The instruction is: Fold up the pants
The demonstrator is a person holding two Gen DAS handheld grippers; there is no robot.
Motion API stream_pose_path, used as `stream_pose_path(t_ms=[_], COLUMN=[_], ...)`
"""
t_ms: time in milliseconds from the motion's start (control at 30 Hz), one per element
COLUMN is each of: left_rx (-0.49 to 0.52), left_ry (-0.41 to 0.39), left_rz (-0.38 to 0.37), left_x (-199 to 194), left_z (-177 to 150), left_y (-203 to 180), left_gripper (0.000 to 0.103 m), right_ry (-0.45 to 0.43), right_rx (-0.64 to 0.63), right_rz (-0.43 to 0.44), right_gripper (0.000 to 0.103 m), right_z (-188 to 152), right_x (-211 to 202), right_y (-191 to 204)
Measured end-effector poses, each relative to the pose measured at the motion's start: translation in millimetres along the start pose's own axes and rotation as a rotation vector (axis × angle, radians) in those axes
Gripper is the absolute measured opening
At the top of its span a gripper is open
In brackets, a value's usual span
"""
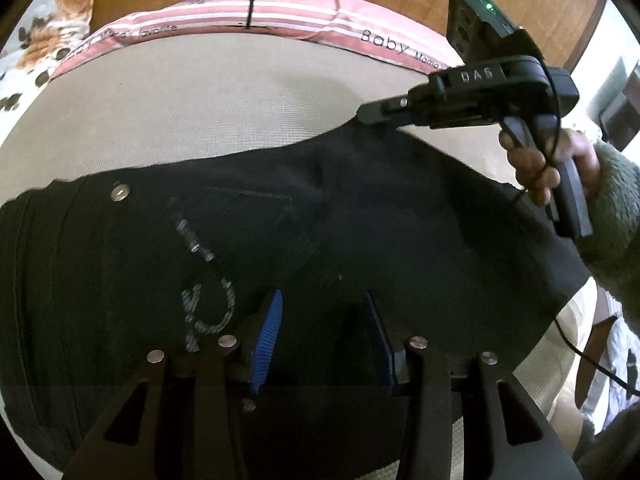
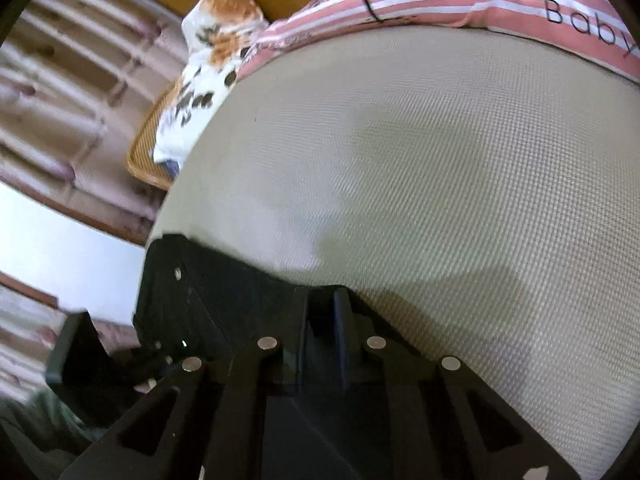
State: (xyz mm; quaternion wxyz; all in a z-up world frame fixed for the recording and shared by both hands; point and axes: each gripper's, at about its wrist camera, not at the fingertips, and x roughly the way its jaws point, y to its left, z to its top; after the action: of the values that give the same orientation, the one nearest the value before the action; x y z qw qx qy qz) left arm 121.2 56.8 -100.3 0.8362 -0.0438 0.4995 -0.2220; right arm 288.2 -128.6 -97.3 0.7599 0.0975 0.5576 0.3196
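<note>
Right gripper (image 1: 366,114) is pinched on the pants (image 1: 280,240) edge at 1 o'clock, probably to drag it over. Left gripper (image 1: 324,336) jaws sit apart, unclamped.

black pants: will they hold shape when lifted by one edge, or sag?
The black pants will likely sag: the cloth already drapes and creases where the right gripper pinches its edge. The drawstring would probably dangle. Probably not slippery; the knit looks textured.

The pants (image 1: 280,240) lie spread across the near part of the bed (image 1: 200,112). Behind them a blanket (image 1: 280,16) runs along the bed's far edge, a pillow (image 1: 52,40) at its left end.
</note>
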Motion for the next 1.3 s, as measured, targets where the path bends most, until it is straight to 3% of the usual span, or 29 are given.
stream_pose_path(t_ms=[133, 233, 367, 467, 600, 700, 833, 1000, 1100, 1167, 1300], left_rx=[0.006, 0.004, 0.023, 0.066, 0.126, 0.171, 0.160, 0.184, 0.154, 0.127, 0.125], left_ry=[-0.011, 0.001, 0.006, -0.055, -0.101, -0.103, -0.058, -0.028, -0.008, -0.017, -0.020], left_rz=[-0.004, 0.011, 0.039, 0.001, -0.082, -0.119, -0.197, -0.162, -0.112, -0.129, -0.108], left_x=[0.4, 0.1, -4.6, -14.7, -10.7, 8.0, 38.2, 68.4, 85.5, 87.9, 91.0], left_z=[-1.6, 0.1, 13.6, 32.9, 58.0, 73.3, 84.6, 91.3, 97.8, 101.1, 100.6], left_y=[1.5, -1.1, -10.7, -26.9, -54.9, -76.1, -93.4, -102.0, -89.2, -82.5, -79.9], left_gripper=[0.044, 0.044, 0.044, 0.045, 0.046, 0.046, 0.046, 0.046, 0.046, 0.046, 0.046], right_ry=[-0.014, -0.041, -0.055, -0.163, -0.263, -0.281, -0.283, -0.261, -0.264, -0.270, -0.303], right_rx=[0.029, 0.042, 0.046, 0.022, 0.004, 0.046, 0.133, 0.210, 0.220, 0.221, 0.219], right_rz=[-0.074, -0.073, -0.080, -0.107, -0.230, -0.299, -0.403, -0.434, -0.476, -0.534, -0.570], right_gripper=[0.010, 0.010, 0.025, 0.028, 0.028, 0.029, 0.029, 0.029, 0.028, 0.027, 0.025], right_z=[-5.7, -8.7, -7.3, -14.6, -48.2, -78.9, -125.6, -157.8, -160.2, -160.5, -153.9], right_x=[15.9, 11.8, -0.4, -43.1, -95.0, -117.8, -134.0, -135.2, -129.1, -123.2, -117.4], right_y=[-8.2, -10.4, -0.4, 12.7, 18.2, 6.2, -17.4, -41.5, -52.6, -57.3, -69.0])
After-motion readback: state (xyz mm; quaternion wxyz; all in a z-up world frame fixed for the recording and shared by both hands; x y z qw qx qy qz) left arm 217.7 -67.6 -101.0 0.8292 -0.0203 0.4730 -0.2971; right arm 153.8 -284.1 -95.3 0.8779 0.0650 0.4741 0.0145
